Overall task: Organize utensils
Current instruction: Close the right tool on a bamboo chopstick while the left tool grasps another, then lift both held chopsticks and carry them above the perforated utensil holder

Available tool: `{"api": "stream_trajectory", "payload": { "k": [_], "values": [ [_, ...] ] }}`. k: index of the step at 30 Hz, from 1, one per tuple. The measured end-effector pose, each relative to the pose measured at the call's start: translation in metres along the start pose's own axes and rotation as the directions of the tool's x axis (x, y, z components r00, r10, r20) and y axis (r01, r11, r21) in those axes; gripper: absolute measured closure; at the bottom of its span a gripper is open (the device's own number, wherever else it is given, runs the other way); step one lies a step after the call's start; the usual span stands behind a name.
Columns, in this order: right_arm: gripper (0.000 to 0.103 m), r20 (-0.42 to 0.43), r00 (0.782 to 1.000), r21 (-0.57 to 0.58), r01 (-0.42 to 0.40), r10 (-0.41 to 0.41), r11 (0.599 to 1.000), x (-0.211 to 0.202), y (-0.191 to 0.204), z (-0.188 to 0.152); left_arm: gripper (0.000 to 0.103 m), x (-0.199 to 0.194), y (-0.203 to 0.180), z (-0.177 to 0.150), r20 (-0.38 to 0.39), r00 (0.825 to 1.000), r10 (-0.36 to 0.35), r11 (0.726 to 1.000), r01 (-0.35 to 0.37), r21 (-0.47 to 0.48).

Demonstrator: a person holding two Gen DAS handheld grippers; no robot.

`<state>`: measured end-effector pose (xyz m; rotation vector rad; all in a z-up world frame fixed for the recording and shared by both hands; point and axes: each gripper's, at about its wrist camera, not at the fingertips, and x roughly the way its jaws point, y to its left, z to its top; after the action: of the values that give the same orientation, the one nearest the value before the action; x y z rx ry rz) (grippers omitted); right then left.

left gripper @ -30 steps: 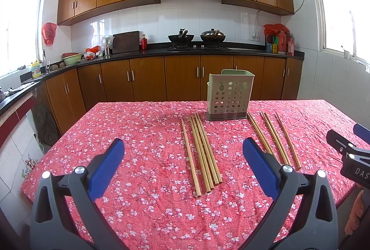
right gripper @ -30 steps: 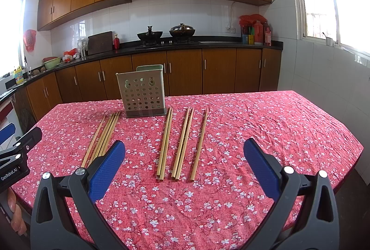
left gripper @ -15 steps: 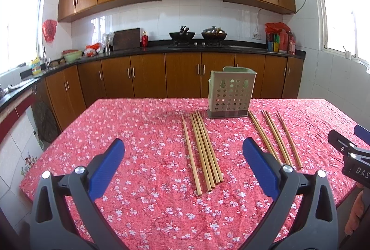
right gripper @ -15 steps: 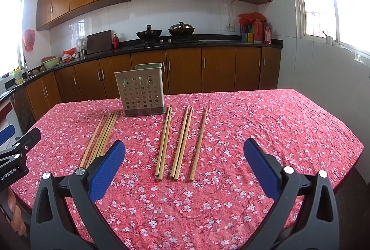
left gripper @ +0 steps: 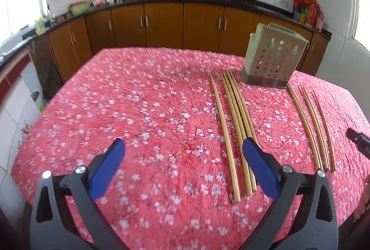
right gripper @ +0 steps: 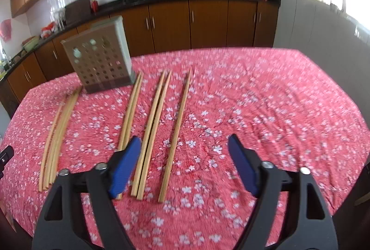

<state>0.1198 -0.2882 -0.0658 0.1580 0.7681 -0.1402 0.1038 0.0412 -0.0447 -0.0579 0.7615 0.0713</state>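
Note:
Bamboo chopsticks lie lengthwise on the red flowered tablecloth (left gripper: pixel 115 99) in front of a pale perforated utensil holder (left gripper: pixel 272 58). One bundle (left gripper: pixel 233 125) lies left of the holder and another (left gripper: pixel 309 125) to its right. My left gripper (left gripper: pixel 183 148) hovers low over the cloth. Its jaws are closing with nothing pressed between them, and its right finger overlaps the left bundle. My right gripper (right gripper: pixel 185 143) is closing too, with nothing gripped. A single chopstick (right gripper: pixel 178 129) and a pair (right gripper: pixel 155 125) lie under its gap. The holder (right gripper: pixel 101 60) stands upright behind.
Another pair of chopsticks (right gripper: pixel 130 115) and the far-left bundle (right gripper: pixel 57 129) lie beside the right gripper. Brown kitchen cabinets (left gripper: pixel 161 25) and a black counter run behind the table. The table's near edge is just below both grippers.
Both grippers have moved forward and down towards the chopsticks and now tilt more steeply at the cloth. The right jaws are clearly narrower and the left slightly narrower. The chopsticks and holder have not moved.

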Motion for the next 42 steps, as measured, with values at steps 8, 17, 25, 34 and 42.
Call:
{"api": "stream_trajectory", "payload": {
  "k": [8, 17, 25, 34, 42],
  "values": [
    [0.063, -0.140, 0.990, 0.021, -0.012, 0.015, 1.000, 0.055, 0.003, 0.001, 0.047, 0.041, -0.014, 0.009, -0.127, 0.983, -0.135, 0.991, 0.136, 0.001],
    [0.081, -0.124, 0.992, -0.003, 0.003, -0.003, 1.000, 0.061, 0.000, -0.002, 0.075, 0.070, -0.039, 0.003, -0.232, 0.961, -0.149, 0.986, 0.163, 0.045],
    [0.095, -0.110, 0.994, 0.010, -0.003, 0.004, 1.000, 0.067, -0.013, 0.006, 0.095, 0.083, -0.039, 0.014, -0.217, 0.971, -0.096, 0.991, 0.113, 0.069],
    [0.095, -0.092, 0.996, 0.072, 0.020, -0.013, 0.997, 0.090, -0.029, 0.029, 0.094, 0.120, -0.021, 0.044, -0.155, 0.985, -0.082, 0.993, 0.095, 0.077],
    [0.094, -0.094, 0.996, 0.061, 0.018, -0.012, 0.998, 0.089, -0.030, 0.029, 0.093, 0.115, -0.011, 0.040, -0.154, 0.979, -0.133, 0.989, 0.142, 0.047]
  ]
}}
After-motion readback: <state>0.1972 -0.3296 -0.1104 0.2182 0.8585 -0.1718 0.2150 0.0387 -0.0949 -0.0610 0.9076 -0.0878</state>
